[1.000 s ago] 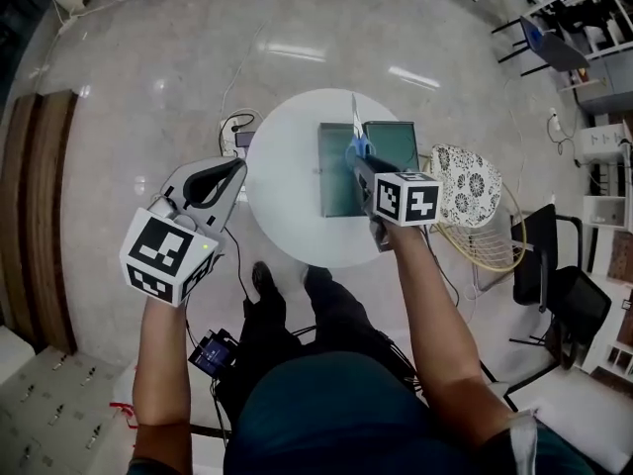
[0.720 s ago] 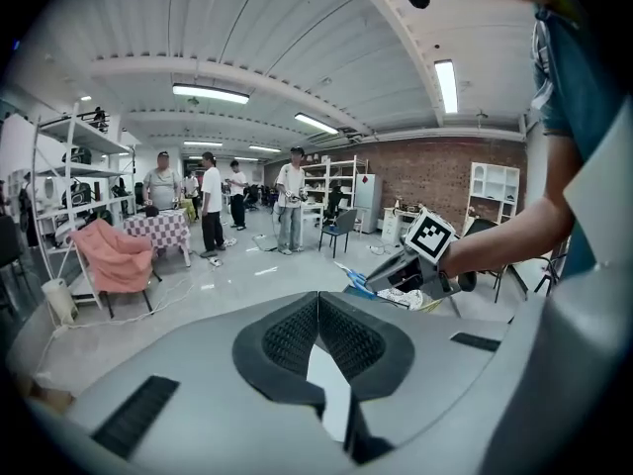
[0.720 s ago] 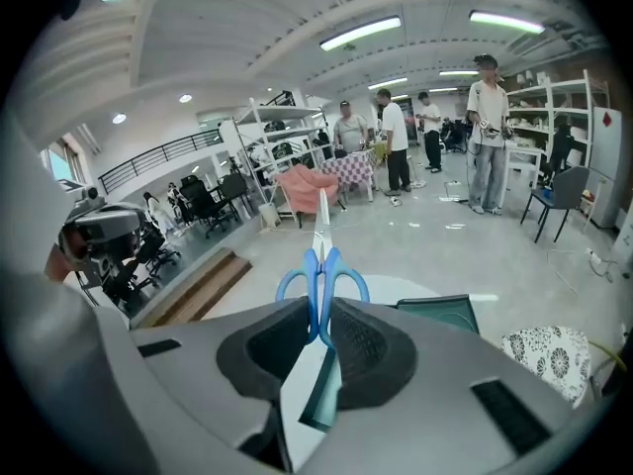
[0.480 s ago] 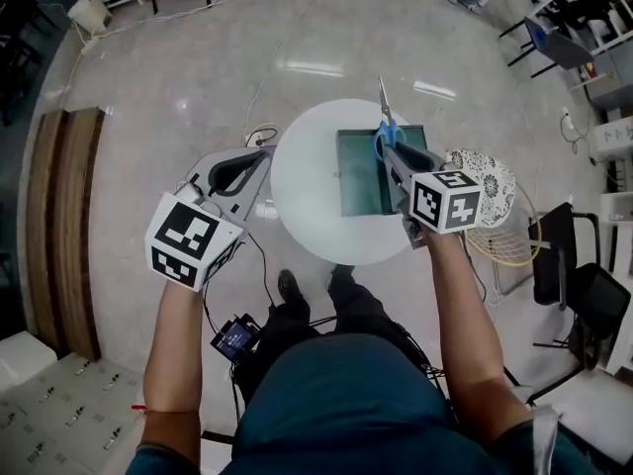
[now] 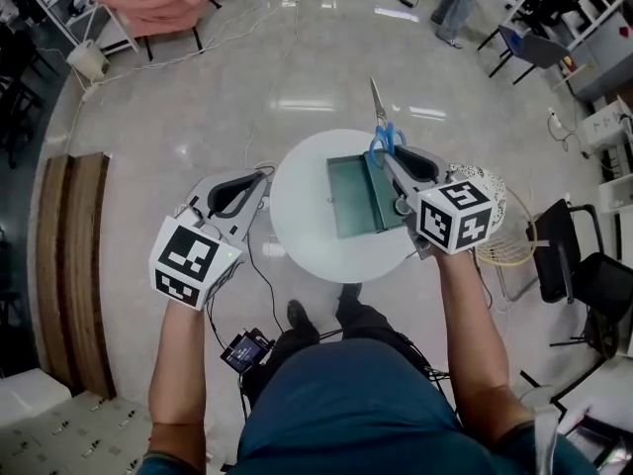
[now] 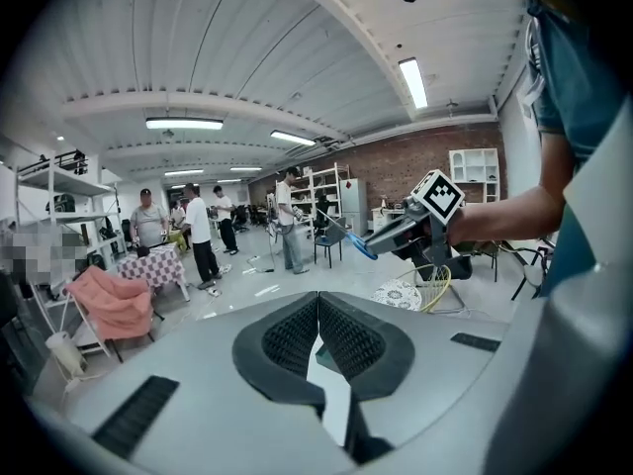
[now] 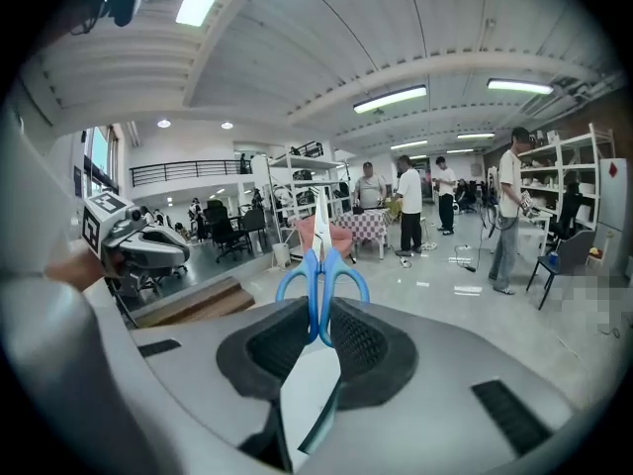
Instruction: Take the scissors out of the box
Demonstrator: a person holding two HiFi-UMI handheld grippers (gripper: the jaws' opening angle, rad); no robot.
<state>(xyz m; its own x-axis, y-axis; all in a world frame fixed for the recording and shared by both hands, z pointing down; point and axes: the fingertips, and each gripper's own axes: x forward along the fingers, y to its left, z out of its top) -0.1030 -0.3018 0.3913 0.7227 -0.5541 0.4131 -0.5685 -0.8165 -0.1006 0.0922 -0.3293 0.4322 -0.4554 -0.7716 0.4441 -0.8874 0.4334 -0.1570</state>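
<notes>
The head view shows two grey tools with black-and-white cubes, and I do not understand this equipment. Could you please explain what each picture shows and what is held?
There is no robot here. A person holds a two-jaw gripper in each hand, and the patterned cubes are part of those grippers. The head view comes from a camera on the person's head, looking down at a round white table with an open green box on it. The other two pictures come from cameras that ride on each gripper and look along its jaws. The right gripper grips blue-handled scissors by the handles, up in the air, with the blades pointing away. The left gripper is shut and empty, beside the table.
</notes>
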